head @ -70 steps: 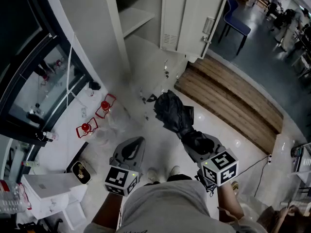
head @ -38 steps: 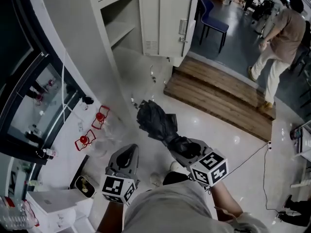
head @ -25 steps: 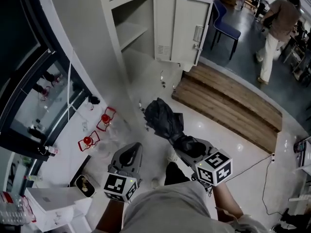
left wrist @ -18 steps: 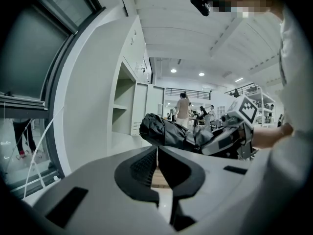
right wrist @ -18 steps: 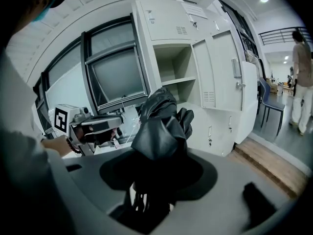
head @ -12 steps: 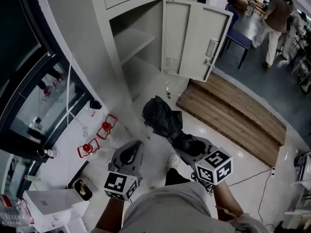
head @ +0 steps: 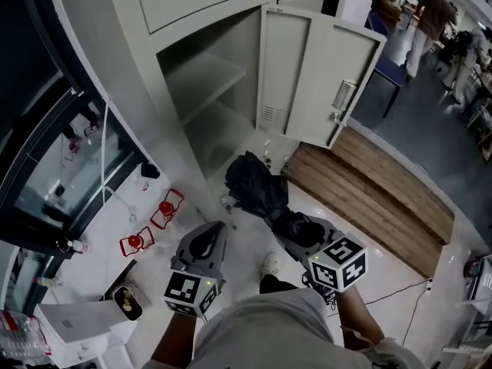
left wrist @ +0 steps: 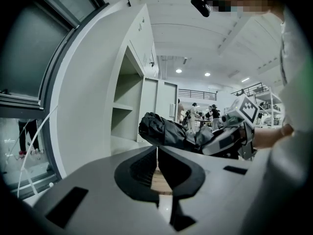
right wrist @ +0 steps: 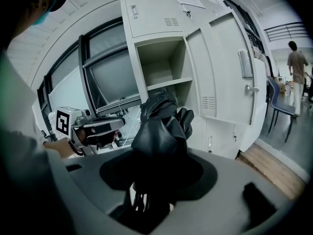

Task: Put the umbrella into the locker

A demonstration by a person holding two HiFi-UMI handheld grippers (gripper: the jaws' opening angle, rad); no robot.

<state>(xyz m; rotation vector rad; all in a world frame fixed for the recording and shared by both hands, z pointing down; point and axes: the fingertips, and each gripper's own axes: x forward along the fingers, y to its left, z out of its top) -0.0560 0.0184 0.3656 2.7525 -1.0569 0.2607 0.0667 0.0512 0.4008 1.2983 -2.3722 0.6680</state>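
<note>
On the far left, two small red objects (head: 166,207) lie on the glossy white floor (head: 231,244) beside a dark glazed wall. Just right of them, the left gripper (head: 213,231) hovers above the floor with its jaws pressed together and nothing between them; it takes no part in the carry.

Next to it, the right gripper (head: 294,223) has its jaws clamped on one end of the folded black fabric umbrella (head: 254,186). The crumpled bundle sticks out ahead of the jaws in mid-air, pointing toward the locker and well short of its opening. The right gripper view shows the dark folds (right wrist: 159,126) filling the gap between the jaws.

Beyond stands the pale grey metal locker (head: 177,6), its lower compartment open, with one shelf (head: 206,71) across it and its door (head: 307,75) swung out to the right. A low wooden plank platform (head: 369,191) runs along the floor right of the door.

The step in hand looks like the approach, with the load grasped and not yet stowed. The next move probably calls for bringing the umbrella tip-first past the door edge and onto the shelf or the compartment floor, then opening the jaws.
</note>
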